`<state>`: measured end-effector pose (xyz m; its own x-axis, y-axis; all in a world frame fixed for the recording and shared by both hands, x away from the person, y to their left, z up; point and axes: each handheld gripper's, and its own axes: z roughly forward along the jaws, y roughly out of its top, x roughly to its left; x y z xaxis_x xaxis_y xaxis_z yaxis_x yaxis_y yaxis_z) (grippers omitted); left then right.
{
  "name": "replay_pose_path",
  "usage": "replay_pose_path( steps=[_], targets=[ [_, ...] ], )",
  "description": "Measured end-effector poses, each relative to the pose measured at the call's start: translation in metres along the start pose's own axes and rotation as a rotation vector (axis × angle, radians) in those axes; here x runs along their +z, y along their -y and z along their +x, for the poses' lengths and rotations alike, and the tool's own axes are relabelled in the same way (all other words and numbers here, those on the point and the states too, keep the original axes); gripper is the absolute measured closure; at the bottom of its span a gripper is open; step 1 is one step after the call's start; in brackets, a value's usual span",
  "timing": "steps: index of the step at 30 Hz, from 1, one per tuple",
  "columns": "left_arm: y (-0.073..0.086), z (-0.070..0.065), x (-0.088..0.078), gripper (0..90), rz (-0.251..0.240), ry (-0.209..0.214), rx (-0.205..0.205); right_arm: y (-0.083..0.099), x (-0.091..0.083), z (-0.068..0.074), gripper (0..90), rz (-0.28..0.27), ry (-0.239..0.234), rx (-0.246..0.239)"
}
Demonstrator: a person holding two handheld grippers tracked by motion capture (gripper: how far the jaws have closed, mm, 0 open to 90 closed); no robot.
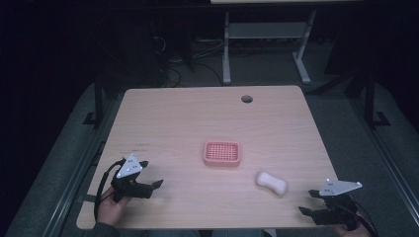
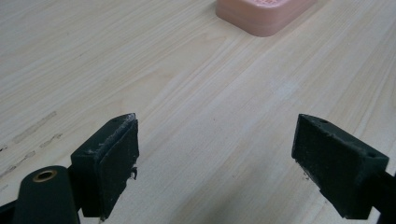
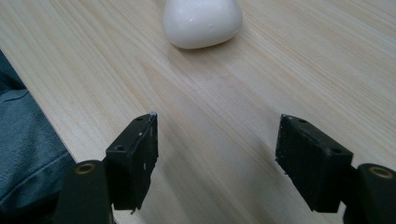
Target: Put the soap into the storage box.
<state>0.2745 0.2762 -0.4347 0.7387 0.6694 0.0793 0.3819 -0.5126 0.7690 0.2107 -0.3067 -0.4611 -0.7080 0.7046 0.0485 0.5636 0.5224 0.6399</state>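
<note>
A pink ridged soap dish [image 1: 222,153] sits near the middle of the wooden table [image 1: 197,123]. A white bar of soap [image 1: 272,183] lies to its right, closer to the front edge. My left gripper [image 1: 157,184] rests at the front left, open and empty, with the dish's corner [image 2: 266,14] ahead of its jaws. At the front right corner my right gripper [image 1: 309,202] is open and empty; the soap [image 3: 201,21] lies a short way beyond its jaws.
A round cable hole [image 1: 246,98] is near the table's far edge. The table's front edge runs beside the right gripper, with blue denim fabric [image 3: 23,140] below it. A white desk frame [image 1: 267,44] stands on the floor beyond.
</note>
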Motion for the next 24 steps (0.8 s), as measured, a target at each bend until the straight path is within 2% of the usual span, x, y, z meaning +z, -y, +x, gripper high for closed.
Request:
replay_pose_path(
  steps=[5, 9, 16, 17, 24],
  targets=[
    [0.0, 0.0, 0.0, 14.5, 0.0, 0.001, 0.009, -0.003, 0.001, 0.0, 28.6, 0.015, -0.002, -0.007],
    [0.0, -0.002, 0.001, 14.5, -0.009, 0.005, -0.004, -0.008, 0.001, 0.002, 28.3, 0.021, 0.002, -0.023],
    [0.0, 0.0, 0.0, 14.5, -0.01, 0.0, -0.01, -0.029, 0.003, 0.003, 28.8, 0.045, 0.004, -0.063],
    [0.0, -0.001, 0.0, 14.5, -0.016, -0.001, -0.016, -0.036, 0.004, 0.004, 29.4, 0.055, 0.001, -0.082],
    [0.0, 0.001, -0.001, 14.5, -0.017, -0.002, -0.018, -0.053, 0.009, 0.004, 28.2, 0.083, -0.001, -0.104]
  ],
)
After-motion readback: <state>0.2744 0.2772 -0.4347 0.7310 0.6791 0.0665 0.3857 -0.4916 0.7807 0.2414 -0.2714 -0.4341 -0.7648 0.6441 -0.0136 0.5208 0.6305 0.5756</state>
